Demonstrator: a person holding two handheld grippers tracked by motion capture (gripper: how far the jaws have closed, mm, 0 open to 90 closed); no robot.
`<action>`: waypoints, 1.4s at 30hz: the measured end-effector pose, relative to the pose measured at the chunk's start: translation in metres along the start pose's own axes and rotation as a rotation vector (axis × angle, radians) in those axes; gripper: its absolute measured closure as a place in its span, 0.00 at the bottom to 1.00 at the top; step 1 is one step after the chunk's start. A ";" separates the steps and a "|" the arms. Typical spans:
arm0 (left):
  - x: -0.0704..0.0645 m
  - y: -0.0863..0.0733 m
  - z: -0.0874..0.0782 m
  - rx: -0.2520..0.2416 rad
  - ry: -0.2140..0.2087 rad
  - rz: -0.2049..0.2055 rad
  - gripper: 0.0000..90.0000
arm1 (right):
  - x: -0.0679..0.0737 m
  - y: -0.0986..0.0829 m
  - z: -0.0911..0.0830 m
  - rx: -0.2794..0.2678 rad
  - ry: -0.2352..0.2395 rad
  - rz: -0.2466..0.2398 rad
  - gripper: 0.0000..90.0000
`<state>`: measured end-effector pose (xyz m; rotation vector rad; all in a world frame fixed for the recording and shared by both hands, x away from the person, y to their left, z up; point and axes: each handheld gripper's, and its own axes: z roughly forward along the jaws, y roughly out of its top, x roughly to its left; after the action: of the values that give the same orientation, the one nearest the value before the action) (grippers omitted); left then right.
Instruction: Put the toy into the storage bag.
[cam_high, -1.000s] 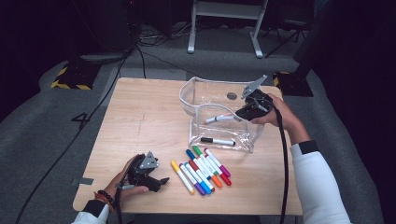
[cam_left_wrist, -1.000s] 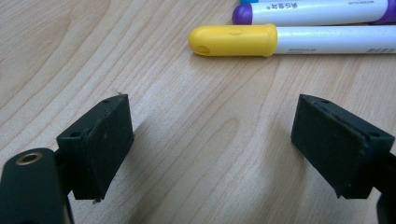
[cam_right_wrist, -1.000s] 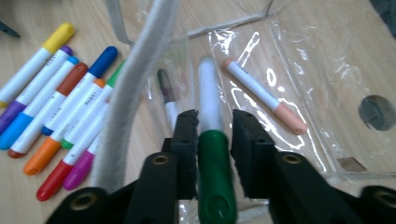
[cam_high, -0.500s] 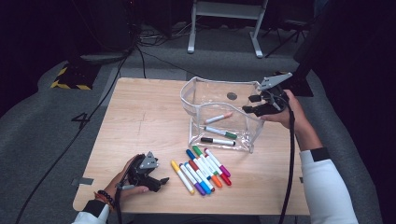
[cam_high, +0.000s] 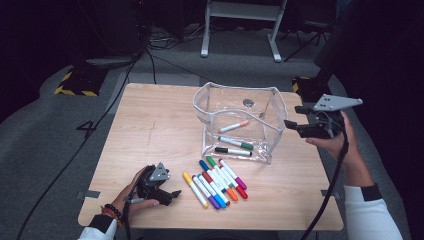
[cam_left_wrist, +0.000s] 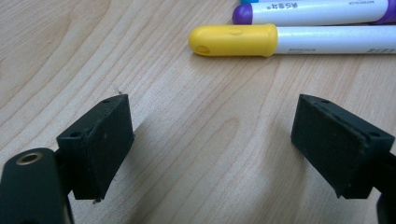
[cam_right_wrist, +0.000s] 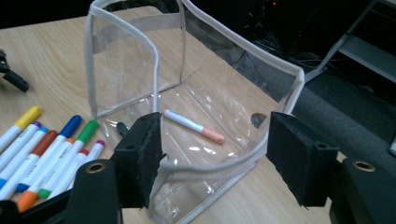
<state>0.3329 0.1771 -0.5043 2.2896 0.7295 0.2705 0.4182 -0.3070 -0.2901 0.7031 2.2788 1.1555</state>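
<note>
I see a clear soft-plastic pouch (cam_high: 239, 125) with pale fabric-taped edges standing open on the light wood-grain table (cam_high: 150, 125), its walls glossy and creased. Inside it lie three markers: a peach-capped one (cam_right_wrist: 194, 126), a green one (cam_high: 236, 143) and a black one (cam_high: 233, 151). In front of the pouch, a row of capped markers (cam_high: 215, 181) lies side by side on the bare wood (white barrels, smooth rounded caps), the yellow marker (cam_left_wrist: 289, 40) at its left end.

My right gripper (cam_high: 296, 125) is held above the table's right edge, just beside the pouch's right wall, jaws wide apart and holding nothing; the right gripper view looks between its matte black pads into the pouch. My left gripper (cam_high: 172, 195) rests low near the front-left corner, its jaws spread wide and empty, pointed at the yellow marker's cap.
</note>
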 end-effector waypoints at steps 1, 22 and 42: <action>0.000 0.000 0.000 0.000 -0.001 0.000 0.15 | 0.001 -0.005 -0.005 -0.010 -0.001 0.007 0.40; -0.001 0.000 0.000 0.000 0.009 -0.008 0.15 | 0.079 -0.120 0.028 0.065 0.111 0.042 0.42; -0.002 0.000 0.000 -0.001 0.011 -0.011 0.15 | 0.126 -0.113 0.132 0.168 0.290 -0.004 0.44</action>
<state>0.3313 0.1766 -0.5044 2.2846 0.7476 0.2784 0.3812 -0.2081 -0.4768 0.6248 2.6430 1.1360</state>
